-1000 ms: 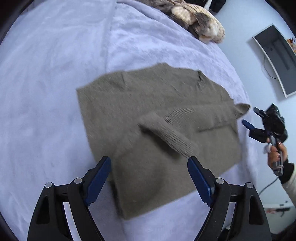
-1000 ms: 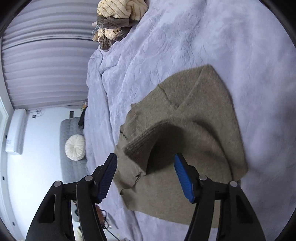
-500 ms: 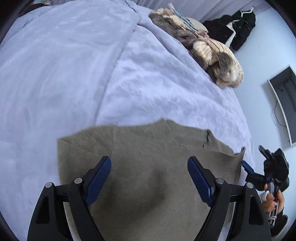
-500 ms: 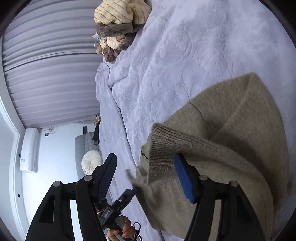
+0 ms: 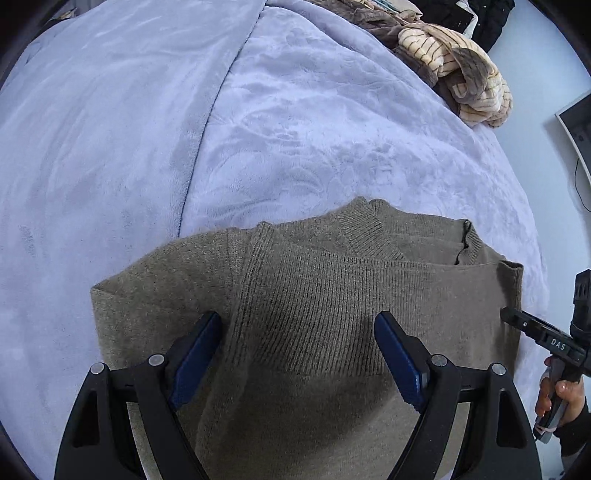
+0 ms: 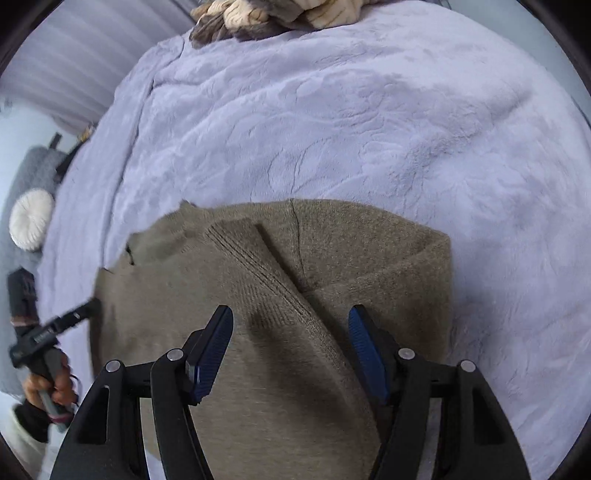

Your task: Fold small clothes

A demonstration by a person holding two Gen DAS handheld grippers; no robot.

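Observation:
An olive-brown knit sweater lies flat on the lilac bedspread, collar toward the far side, with a ribbed sleeve folded diagonally over its body. My left gripper is open and empty, low over the sweater's middle. My right gripper is open and empty, over the folded sleeve. In the left wrist view the right gripper shows at the sweater's right edge. In the right wrist view the left gripper shows at the sweater's left edge.
A heap of cream and brown striped clothes lies at the far edge of the bed; it also shows in the right wrist view. A grey sofa with a round white cushion stands past the bed's left side. A monitor hangs on the right wall.
Both grippers have come down low over the sweater. The sleeves now lie flat, folded over the body. Both grippers stay open.

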